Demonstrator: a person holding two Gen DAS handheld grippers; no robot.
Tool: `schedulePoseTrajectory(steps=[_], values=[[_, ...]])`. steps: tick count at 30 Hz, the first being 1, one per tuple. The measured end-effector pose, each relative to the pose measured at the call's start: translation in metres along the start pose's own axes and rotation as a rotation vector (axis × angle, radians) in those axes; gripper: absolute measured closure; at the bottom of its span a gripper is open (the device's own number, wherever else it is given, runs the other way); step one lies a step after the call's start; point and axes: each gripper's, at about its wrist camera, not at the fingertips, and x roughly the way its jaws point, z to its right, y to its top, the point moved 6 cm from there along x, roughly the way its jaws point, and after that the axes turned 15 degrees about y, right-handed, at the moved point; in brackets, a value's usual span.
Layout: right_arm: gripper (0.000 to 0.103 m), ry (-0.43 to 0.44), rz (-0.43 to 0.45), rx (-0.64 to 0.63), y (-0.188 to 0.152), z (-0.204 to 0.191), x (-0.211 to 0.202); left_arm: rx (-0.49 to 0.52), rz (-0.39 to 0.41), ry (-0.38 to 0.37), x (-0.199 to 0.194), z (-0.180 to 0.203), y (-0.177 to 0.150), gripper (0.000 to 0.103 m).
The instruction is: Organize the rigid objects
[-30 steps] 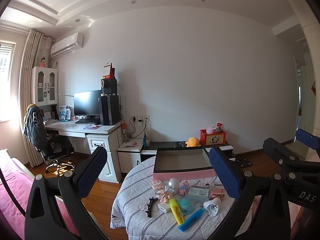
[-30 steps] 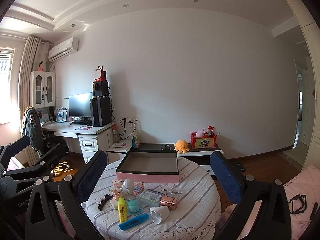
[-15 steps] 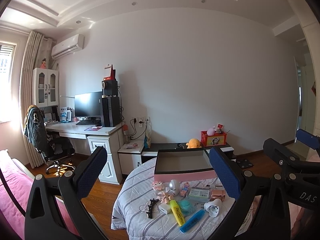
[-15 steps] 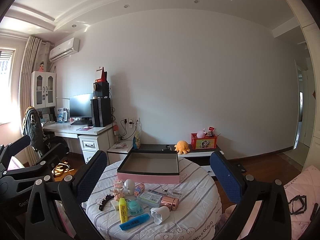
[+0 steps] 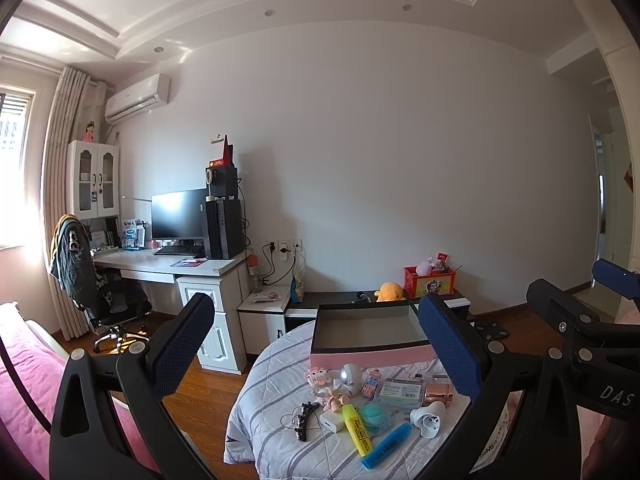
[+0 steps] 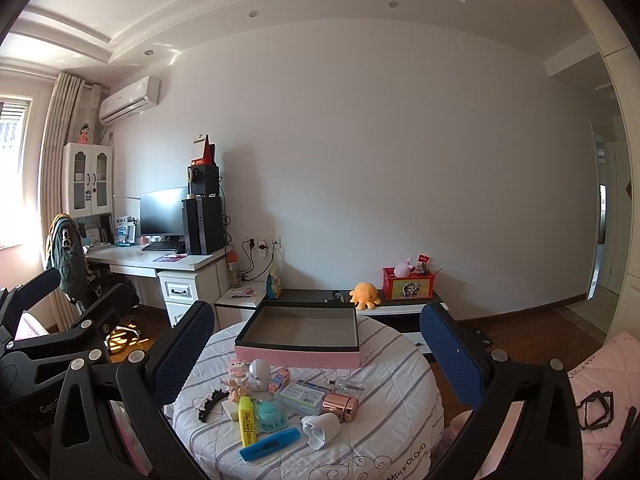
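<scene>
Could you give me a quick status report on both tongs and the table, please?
Left tongs open, empty. Right tongs open, empty. Pink box empty; yellow highlighter and other small items loose on table. Nothing blocking.

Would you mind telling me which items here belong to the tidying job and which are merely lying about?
For the job:
pink box
yellow highlighter
blue highlighter
rose-gold cylinder
black hair clip

Merely around:
orange plush
red toy box
monitor
office chair
</scene>
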Motion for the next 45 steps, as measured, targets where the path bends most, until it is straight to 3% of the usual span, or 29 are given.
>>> schedulePoseTrajectory(steps=[31,38,45], values=[[0.000,0.003,-0.024,0.012,-0.011,0.005,0.008,0.010,-0.008,-0.006,0.004,0.001,-0.007,0.000],[0.000,-0.003,-0.093,0.039,-0.045,0.026,0.036,0.064,-0.087,-0.058,0.036,0.025,-0.049,0.000],[0.000,-0.017,-0.237,0.069,-0.116,0.057,0.080,0.157,-0.270,-0.148,0.086,0.062,-0.134,0.000]])
